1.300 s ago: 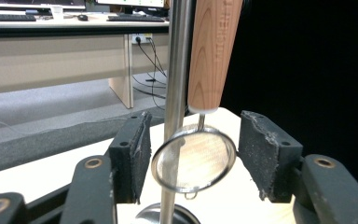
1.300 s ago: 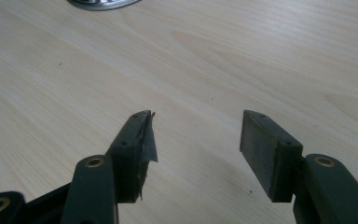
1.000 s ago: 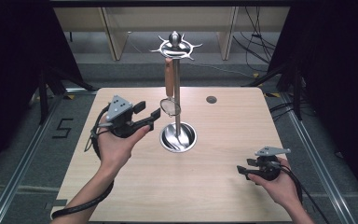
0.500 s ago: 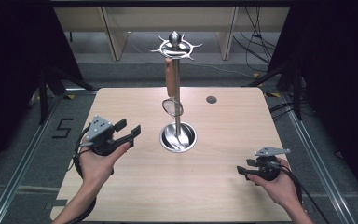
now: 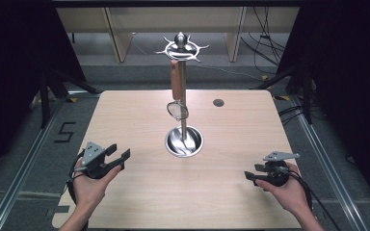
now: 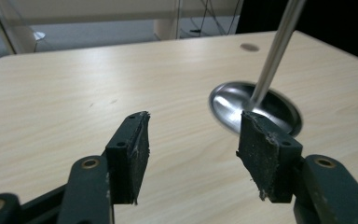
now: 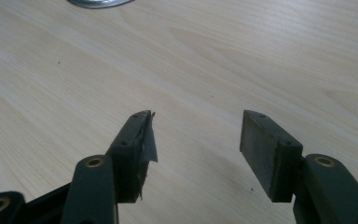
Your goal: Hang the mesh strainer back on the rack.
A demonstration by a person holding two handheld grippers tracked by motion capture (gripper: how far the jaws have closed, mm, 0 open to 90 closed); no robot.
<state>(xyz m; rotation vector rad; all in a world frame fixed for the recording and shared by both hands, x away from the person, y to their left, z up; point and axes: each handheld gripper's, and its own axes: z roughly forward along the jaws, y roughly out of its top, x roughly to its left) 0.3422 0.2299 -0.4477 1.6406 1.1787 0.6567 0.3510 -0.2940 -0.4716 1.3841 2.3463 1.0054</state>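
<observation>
From the high view, a pale wood table (image 5: 139, 120) stands on grey floor with dark curtains on either side and light shelving behind. A floor mark at nine o'clock reads "5" (image 5: 65, 132). At the table's centre a metal stand (image 5: 183, 103) rises upright from a round steel base (image 5: 184, 141). Its long axis is vertical, with a star-shaped crown of hooks at the top. A wooden-handled utensil (image 5: 175, 86) hangs from the crown, handle up and clear head down, just beside the pole. A small dark disc (image 5: 218, 102) sits on the table at one o'clock from the base. The left gripper (image 5: 117, 153) is at eight o'clock, held in a hand (image 5: 90, 187), its jaws wide and empty. The right gripper (image 5: 252, 172) is at four o'clock in the other hand (image 5: 289, 192) and points toward nine o'clock.

In the left gripper view, the jaws gape wide over bare wood — the steel base (image 6: 279, 109) and slanting pole (image 6: 275, 56) lie beyond the right-hand jaw.

In the right gripper view, the jaws are spread wide and hold nothing — there is wood grain below them and a sliver of the base (image 7: 98, 3) at twelve o'clock.
</observation>
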